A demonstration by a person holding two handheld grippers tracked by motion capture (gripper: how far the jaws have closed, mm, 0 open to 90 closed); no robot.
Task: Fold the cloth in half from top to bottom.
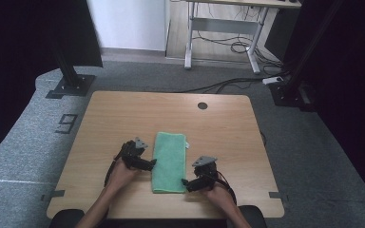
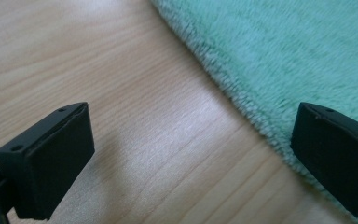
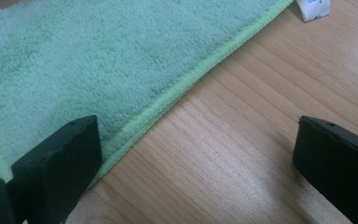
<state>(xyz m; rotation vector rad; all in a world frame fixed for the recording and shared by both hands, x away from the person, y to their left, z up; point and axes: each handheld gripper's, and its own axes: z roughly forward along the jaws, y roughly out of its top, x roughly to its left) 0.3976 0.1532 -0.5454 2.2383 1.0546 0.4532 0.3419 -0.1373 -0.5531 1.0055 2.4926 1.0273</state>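
We are holding left tongs (image 1: pixel 153 162) and right tongs (image 1: pixel 185 182) wide apart, gripping nothing, flanking the folded green towel (image 1: pixel 169 162) lying on the tabletop (image 1: pixel 123 114).

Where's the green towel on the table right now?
In the high view the green towel lies flat, folded into a strip, near the front middle of the wooden table, between the left gripper and right gripper.
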